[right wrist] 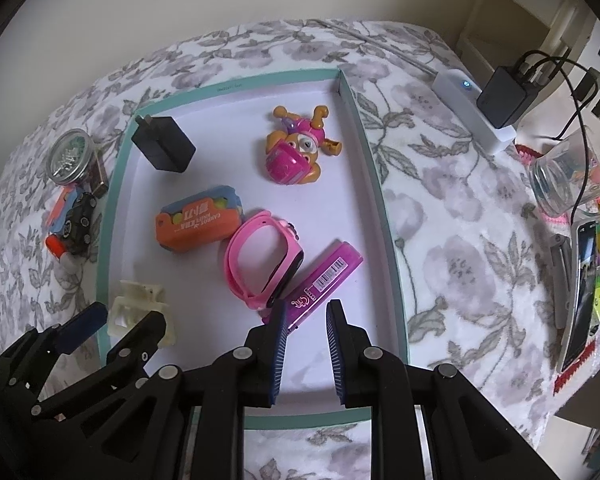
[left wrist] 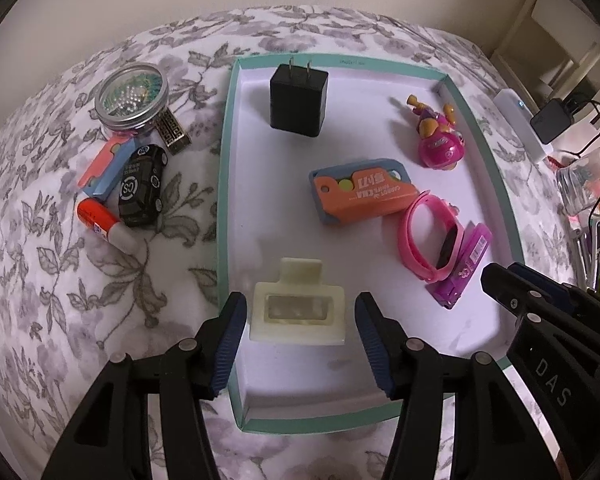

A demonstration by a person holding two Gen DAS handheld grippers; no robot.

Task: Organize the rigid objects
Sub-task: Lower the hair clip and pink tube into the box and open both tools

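Six rigid things lie in the teal-rimmed tray [left wrist: 225,184] with the white floor: a black charger [left wrist: 298,102] near its far edge, a pink toy figure [left wrist: 438,136] toward the far right corner, an orange utility knife [left wrist: 360,196] in the middle, a pink watch [left wrist: 428,236] touching a purple case [right wrist: 320,284] beside it, and a cream clip [left wrist: 296,308] at the near left.

We see the left tongs [left wrist: 300,334] spread wide on either side of the cream clip, not touching it. Our right tongs [right wrist: 306,344] stand narrowly parted over the near end of the purple case, gripping nothing.

Left of the tray, on the floral bedspread [left wrist: 60,280], sit a round tin [left wrist: 132,96], a black toy car [left wrist: 142,184], a glue stick [left wrist: 104,224] and small cards, bunched together.

Toward the bed's right edge we see a white power strip [right wrist: 472,108] with a black adapter [right wrist: 508,96] plugged in, a clear jar [right wrist: 564,176] and a phone [right wrist: 580,292]. A cream wall [right wrist: 220,0] stands behind the bed.
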